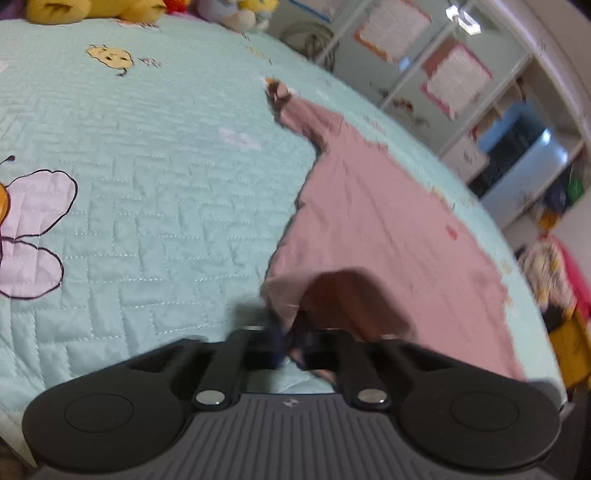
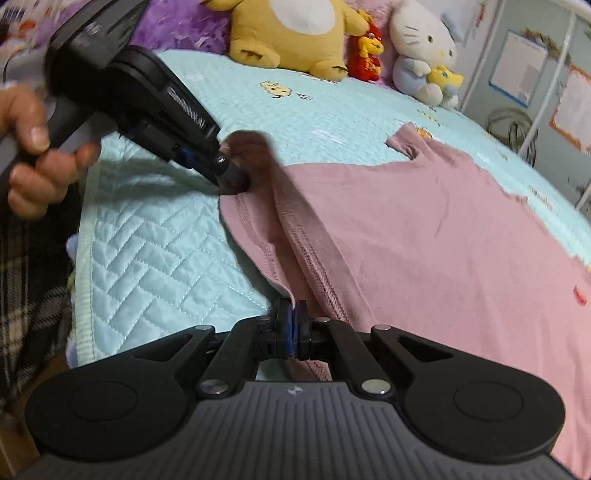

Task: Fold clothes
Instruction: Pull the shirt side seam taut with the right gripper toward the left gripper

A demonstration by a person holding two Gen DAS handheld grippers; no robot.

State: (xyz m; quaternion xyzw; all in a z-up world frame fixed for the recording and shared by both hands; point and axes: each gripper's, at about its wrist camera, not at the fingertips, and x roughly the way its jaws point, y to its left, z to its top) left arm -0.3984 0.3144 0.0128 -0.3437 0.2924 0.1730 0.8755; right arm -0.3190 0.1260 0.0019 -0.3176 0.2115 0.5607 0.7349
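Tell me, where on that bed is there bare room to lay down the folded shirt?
The widest bare stretch of the quilt lies between the pink shirt and the butterfly print. Another free strip runs between the shirt's sleeve and the plush toys. It is crowded at the near hem, where both grippers pinch the shirt, and along the headboard.

1. Shirt: dusty pink, small red tag.
2. Quilt: pale mint, herringbone stitching, lilac butterfly at left.
3. Far plush bear: yellow, white belly.
4. Plush cat: white.
5. Grippers: black.
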